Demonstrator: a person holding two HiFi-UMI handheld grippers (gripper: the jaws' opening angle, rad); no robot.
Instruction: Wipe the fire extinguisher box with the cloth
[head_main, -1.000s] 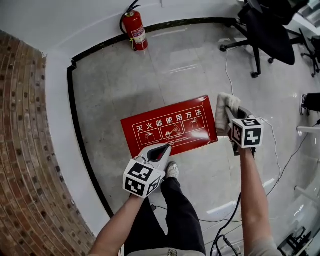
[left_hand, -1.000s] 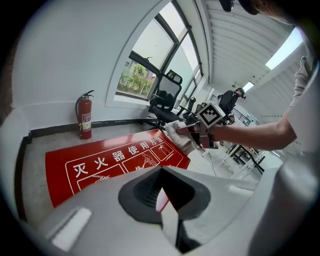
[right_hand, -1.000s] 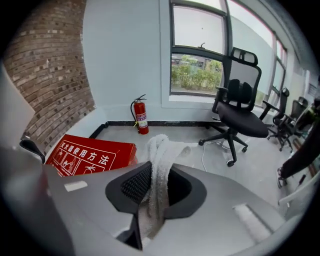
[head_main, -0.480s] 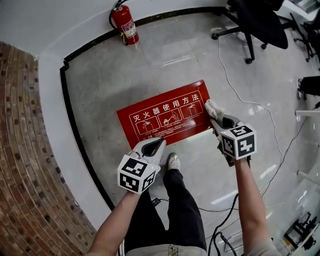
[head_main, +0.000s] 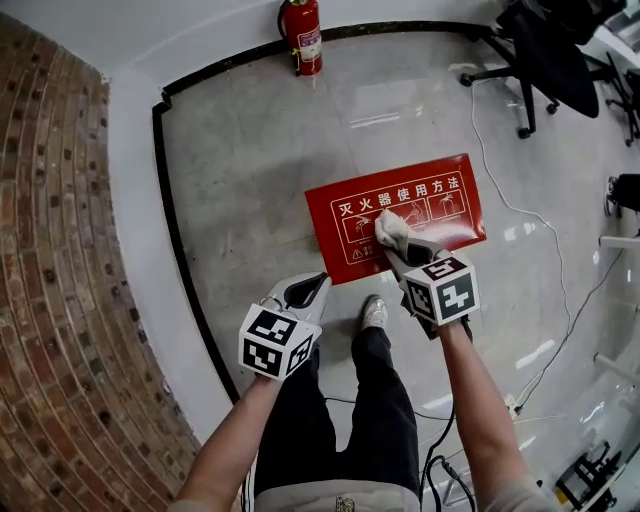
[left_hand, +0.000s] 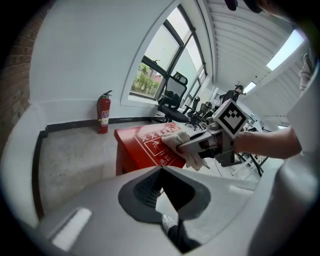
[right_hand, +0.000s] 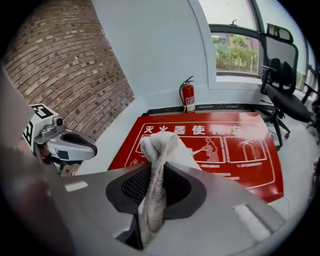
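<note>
The box (head_main: 335, 235) is red with white lettering (head_main: 400, 196), the cloth (head_main: 391, 228) white.

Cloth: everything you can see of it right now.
The cloth is off-white with a nubby, towel-like weave, bunched into a twisted wad rather than spread flat. The right claw is shut on it: a strand runs down between the jaws, and the rounded bulk sticks out past the tips. In the head view the wad sits over the left part of the red fire extinguisher box, on its printed top, and appears to press on it. Nothing else touches it.
</note>
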